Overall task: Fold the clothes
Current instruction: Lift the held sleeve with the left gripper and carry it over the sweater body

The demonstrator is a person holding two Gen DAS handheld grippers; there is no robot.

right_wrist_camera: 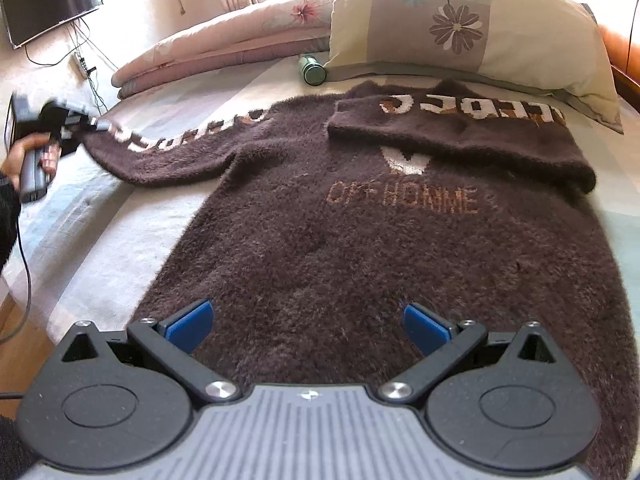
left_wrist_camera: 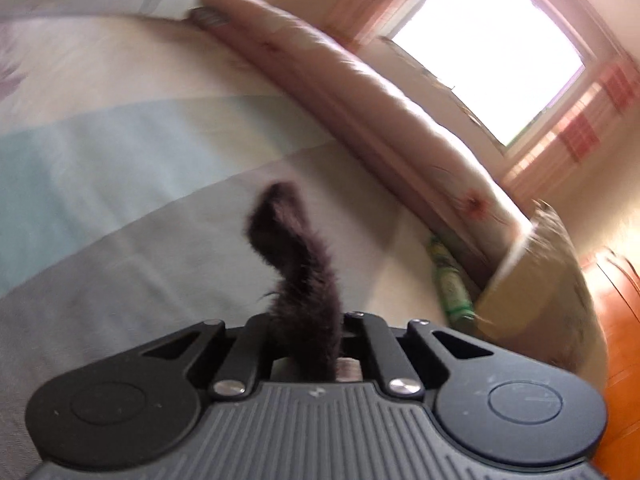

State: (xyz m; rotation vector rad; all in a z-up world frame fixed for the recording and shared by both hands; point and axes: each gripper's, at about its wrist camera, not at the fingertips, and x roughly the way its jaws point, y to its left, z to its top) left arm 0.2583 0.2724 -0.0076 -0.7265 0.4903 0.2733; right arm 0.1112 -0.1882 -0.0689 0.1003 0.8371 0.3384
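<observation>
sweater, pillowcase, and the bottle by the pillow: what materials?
Sweater: looks like a fuzzy, brushed knit, perhaps mohair-style or acrylic; fibres stand up, lettering knitted in. Pillowcase: smooth woven fabric, likely cotton or a blend; matte, printed flowers, soft creases. Bottle: dark green and glossy, glass or plastic; too small to tell.

The sweater (right_wrist_camera: 360, 248) is a dark brown, long-piled, fuzzy knit with paler woven lettering. The bed sheet (right_wrist_camera: 120, 216) is smooth matt cloth, and the pillow (right_wrist_camera: 500, 40) is printed cotton-like fabric. The right gripper (right_wrist_camera: 307, 322) has matt black ribbed plastic, bright metal pivots and smooth blue pads. The bottle (right_wrist_camera: 312, 69) looks like glossy green glass, perhaps plastic.
</observation>
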